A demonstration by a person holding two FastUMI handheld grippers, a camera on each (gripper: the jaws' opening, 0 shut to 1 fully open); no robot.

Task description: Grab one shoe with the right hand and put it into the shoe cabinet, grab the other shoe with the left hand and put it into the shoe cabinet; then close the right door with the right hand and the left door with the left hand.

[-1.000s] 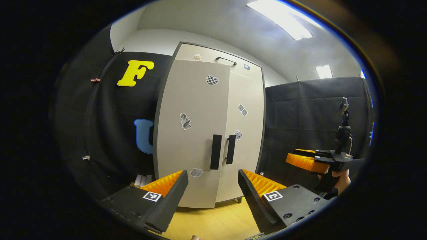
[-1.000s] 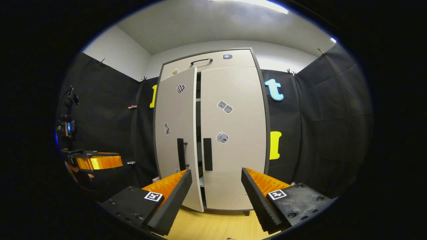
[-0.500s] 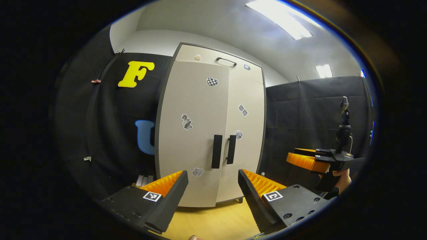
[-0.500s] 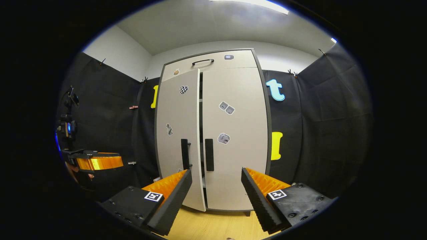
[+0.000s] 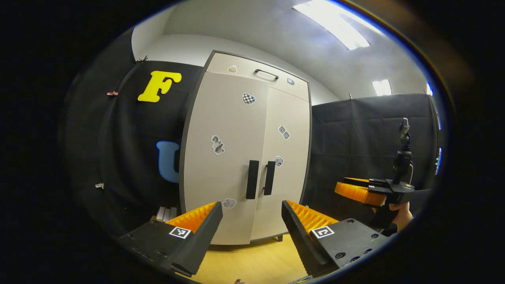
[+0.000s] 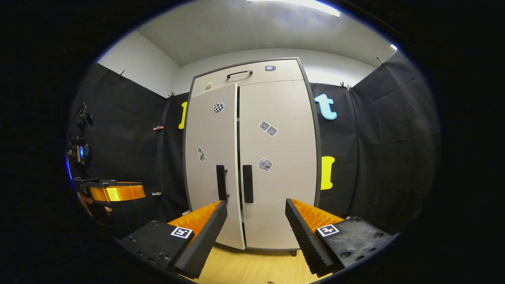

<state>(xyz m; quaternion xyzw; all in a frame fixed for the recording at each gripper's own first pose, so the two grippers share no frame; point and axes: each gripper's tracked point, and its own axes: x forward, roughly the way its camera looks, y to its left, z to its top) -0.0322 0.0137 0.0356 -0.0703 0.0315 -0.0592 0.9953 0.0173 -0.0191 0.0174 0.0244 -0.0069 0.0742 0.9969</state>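
The tall beige shoe cabinet [image 5: 244,157] [image 6: 252,157] stands against the black cloth wall. Its right door [image 6: 278,157] sits flush. The left door [image 6: 215,165] stands a narrow crack ajar, with a thin dark gap beside its black handle [image 6: 221,183]. My left gripper [image 5: 251,232] is open and empty, a short way back from the doors. My right gripper [image 6: 255,232] is open and empty too, facing the door seam. The right gripper [image 5: 361,192] also appears off to the side in the left gripper view, and the left gripper [image 6: 114,192] in the right gripper view. No shoe is in sight.
The cabinet stands on short legs over a light wooden floor [image 6: 256,268]. Black cloth walls close in on both sides [image 5: 367,138]. A hand [image 5: 400,215] grips the other tool. A few pale flat items [image 5: 165,213] lean at the cabinet's left foot.
The left door has swung from partly open to almost flush, so the dark gap at the seam has narrowed. Both grippers have barely moved.
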